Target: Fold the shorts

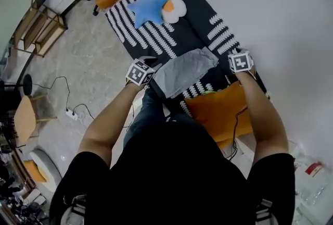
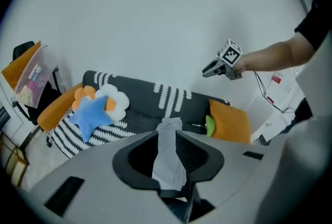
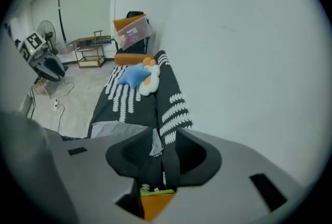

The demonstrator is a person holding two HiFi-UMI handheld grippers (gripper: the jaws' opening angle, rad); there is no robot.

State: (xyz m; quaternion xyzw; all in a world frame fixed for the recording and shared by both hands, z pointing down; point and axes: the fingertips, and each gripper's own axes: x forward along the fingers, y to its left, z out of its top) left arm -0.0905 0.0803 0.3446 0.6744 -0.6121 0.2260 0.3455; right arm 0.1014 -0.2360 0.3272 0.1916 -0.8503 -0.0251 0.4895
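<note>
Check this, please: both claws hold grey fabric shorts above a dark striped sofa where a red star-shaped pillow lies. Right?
Only the colour is wrong: the head view shows a blue star-shaped pillow. The left claw and the right claw do hold the grey fabric shorts above the dark striped sofa.

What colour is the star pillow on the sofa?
The star pillow is blue; the head view shows it best.

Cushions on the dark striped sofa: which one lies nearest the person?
The plain orange square cushion, just below the held grey shorts; the blue star cushion and the white-and-orange flower cushion lie at the far end of the sofa.
</note>
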